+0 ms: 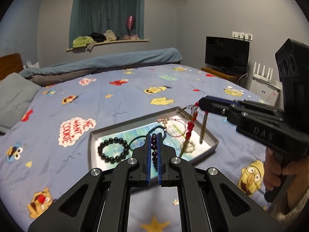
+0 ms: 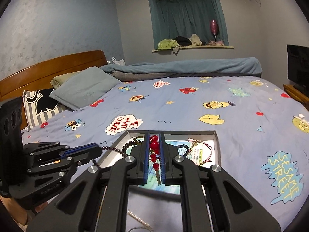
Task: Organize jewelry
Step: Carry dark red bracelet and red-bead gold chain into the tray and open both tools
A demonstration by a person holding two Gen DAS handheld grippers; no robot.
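Observation:
A shallow grey box (image 1: 210, 136) lies on the bed and also shows in the right wrist view (image 2: 217, 141). My left gripper (image 1: 154, 135) is shut on a dark purple bead string (image 1: 154, 147) above the box. My right gripper (image 2: 154, 135) is shut on a red bead ornament (image 2: 154, 145) with gold tassels (image 1: 202, 129), held above the box's right side. In the box lie a black bead bracelet (image 1: 113, 149), a teal cord (image 1: 154, 129) and a pink string bracelet (image 2: 204, 145). The right gripper also shows in the left wrist view (image 1: 200, 104), and the left gripper in the right wrist view (image 2: 99, 148).
The bed has a blue cartoon-print sheet (image 1: 115, 100), a folded blanket (image 1: 115, 61) at the far edge and pillows (image 2: 85, 87) by a wooden headboard (image 2: 48, 67). A TV (image 1: 227, 55) stands at the right. A beaded chain (image 2: 139, 219) lies on the sheet near me.

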